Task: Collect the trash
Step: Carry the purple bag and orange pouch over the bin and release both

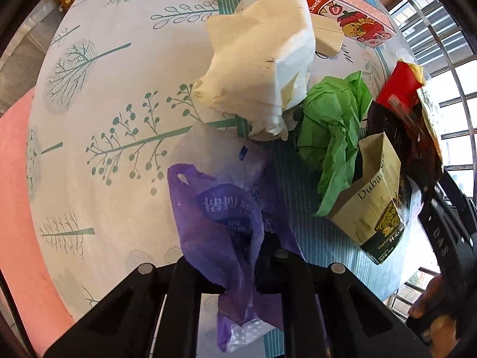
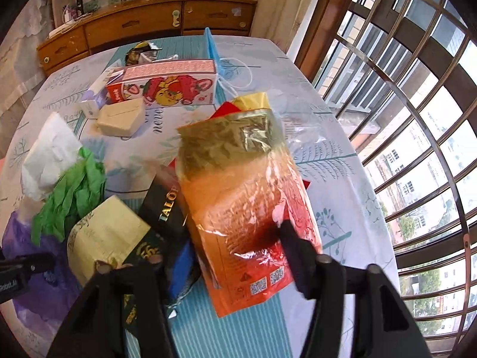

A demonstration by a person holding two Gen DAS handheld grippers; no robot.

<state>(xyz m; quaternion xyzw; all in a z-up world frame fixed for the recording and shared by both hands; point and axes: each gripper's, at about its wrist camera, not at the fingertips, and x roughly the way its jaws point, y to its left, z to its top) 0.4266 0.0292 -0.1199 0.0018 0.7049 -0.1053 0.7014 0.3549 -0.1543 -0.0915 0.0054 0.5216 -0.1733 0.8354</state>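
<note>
Left wrist view: our left tool (image 1: 241, 271) pinches the thin purple plastic bag (image 1: 220, 217); film could slip. Right tool (image 2: 214, 256) spread around the orange foil pouch (image 2: 241, 208), risking nudging the black box (image 2: 167, 208).

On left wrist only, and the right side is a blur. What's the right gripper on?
Observer: An orange foil snack bag with a gold top. The right gripper has its jaws apart, with one finger lying over the bag's lower end.
Operator: Anything behind that bag?
Observer: A black box with gold lettering, partly covered by the bag, next to the beige cardboard carton.
Operator: Any trash further out that I'm missing?
Observer: A crumpled clear plastic wrapper lies on the tablecloth beyond the bag, on the window side.
</note>
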